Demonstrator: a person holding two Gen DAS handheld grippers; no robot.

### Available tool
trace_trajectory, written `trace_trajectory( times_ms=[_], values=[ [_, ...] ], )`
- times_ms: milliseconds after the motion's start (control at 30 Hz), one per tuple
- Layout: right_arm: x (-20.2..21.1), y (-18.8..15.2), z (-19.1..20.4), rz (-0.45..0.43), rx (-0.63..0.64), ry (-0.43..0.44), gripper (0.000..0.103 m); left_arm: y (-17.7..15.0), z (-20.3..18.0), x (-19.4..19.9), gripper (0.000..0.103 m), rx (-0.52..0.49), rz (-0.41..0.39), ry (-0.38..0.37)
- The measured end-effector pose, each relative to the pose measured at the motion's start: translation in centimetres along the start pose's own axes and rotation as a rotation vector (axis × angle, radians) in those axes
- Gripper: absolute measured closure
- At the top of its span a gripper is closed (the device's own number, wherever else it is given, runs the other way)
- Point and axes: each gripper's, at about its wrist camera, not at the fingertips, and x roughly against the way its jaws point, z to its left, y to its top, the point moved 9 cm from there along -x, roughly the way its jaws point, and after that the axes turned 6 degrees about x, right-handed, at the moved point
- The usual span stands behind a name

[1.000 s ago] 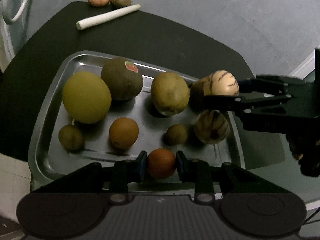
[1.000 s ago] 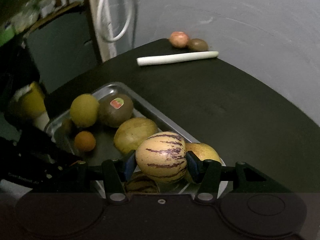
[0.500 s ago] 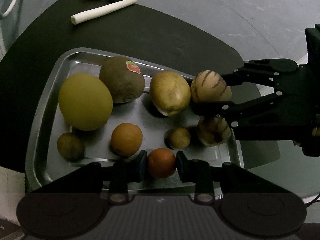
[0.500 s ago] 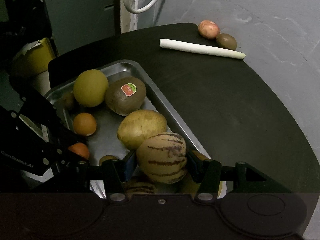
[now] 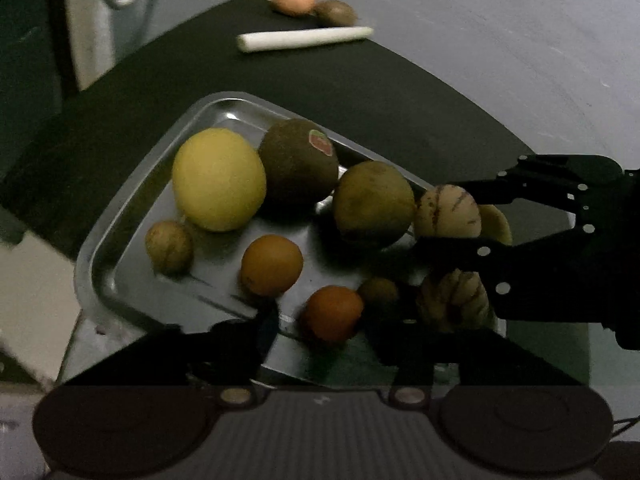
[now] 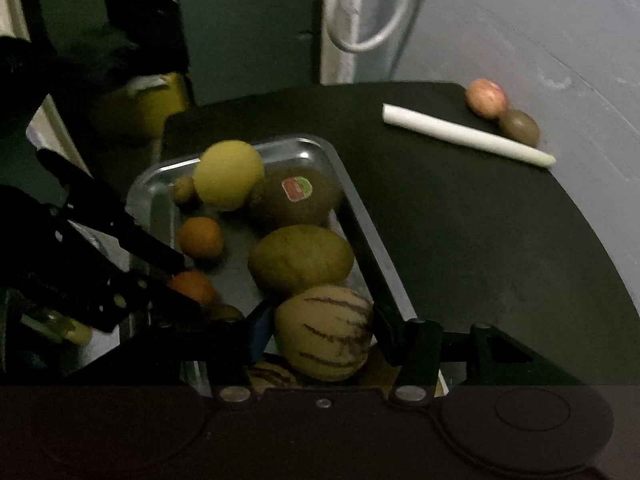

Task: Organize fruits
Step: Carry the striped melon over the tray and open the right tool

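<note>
Placement is the step in hand on both sides, judging by the metal tray (image 5: 120,248) already crowded with fruit. On the left, the left gripper (image 5: 326,322) has just been opening: its jaws stand apart with the small orange (image 5: 332,312) between them, seemingly free of the pads and resting near the tray's near rim beside a second orange (image 5: 272,264). A clean exit, I'd judge, means drawing straight back without nudging that fruit against its neighbours. Further right, the right gripper (image 6: 324,332) is clenched on the striped pepino melon (image 6: 324,332), low at the tray's end beside the yellow-green mango (image 6: 300,260). It should be lowered into the gap by the rim before the pads ease off, since a round fruit set on others may roll. The left wrist view shows another striped melon (image 5: 452,300) and a pale fruit (image 5: 496,224) sitting under and behind the carried one, which the right view mostly hides. The right wrist view alone reads the sticker on the brown fruit (image 6: 296,200) clearly, and shows a white stalk (image 6: 468,136) lying well apart on the black table (image 6: 480,240).
</note>
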Motion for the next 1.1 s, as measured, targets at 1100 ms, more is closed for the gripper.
trace_trajectory(
  times_ms=[1100],
  values=[
    [5.4, -2.2, -3.4, -0.193, -0.19, -0.052, 0.014, -3.1, -0.9, 4.5, 0.002, 0.157, -0.14, 0.114]
  ],
)
